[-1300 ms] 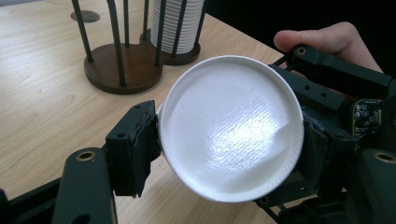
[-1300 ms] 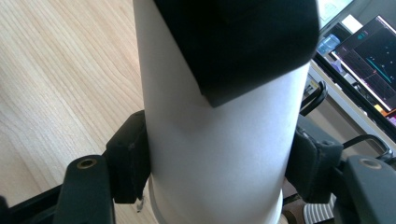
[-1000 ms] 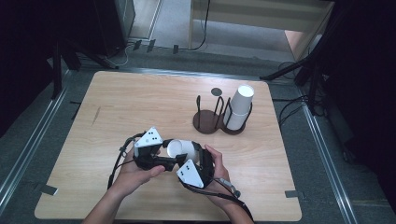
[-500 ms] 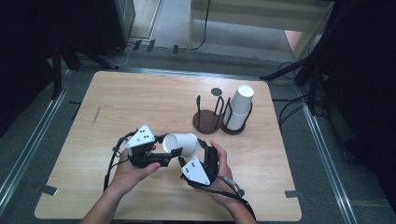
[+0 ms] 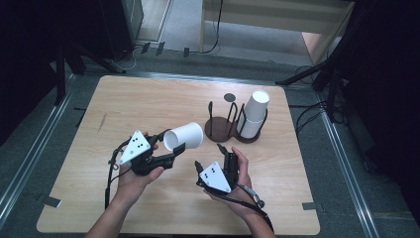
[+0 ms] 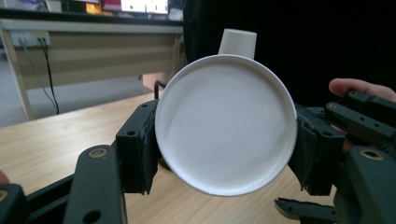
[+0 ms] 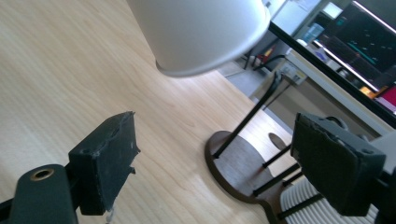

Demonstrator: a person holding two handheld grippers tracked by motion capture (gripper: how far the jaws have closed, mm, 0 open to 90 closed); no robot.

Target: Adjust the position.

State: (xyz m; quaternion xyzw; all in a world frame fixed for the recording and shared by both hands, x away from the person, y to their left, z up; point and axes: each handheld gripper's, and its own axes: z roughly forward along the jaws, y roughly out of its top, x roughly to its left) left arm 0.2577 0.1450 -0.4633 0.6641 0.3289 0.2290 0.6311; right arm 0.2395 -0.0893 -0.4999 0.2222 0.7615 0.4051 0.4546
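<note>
Your left gripper point(image 5: 168, 157) clamps the paper cup point(image 5: 184, 137) sideways; your right gripper point(image 5: 222, 157) hangs released — squeeze harder and the thin wall may buckle — or slip.

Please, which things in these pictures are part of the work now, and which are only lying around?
In the work:
- white paper cup, held on its side in the left tongs
- dark cup rack with stacked white cups
- right tongs, open

Lying around:
- cables on the floor
- dark round disc on the table
</note>
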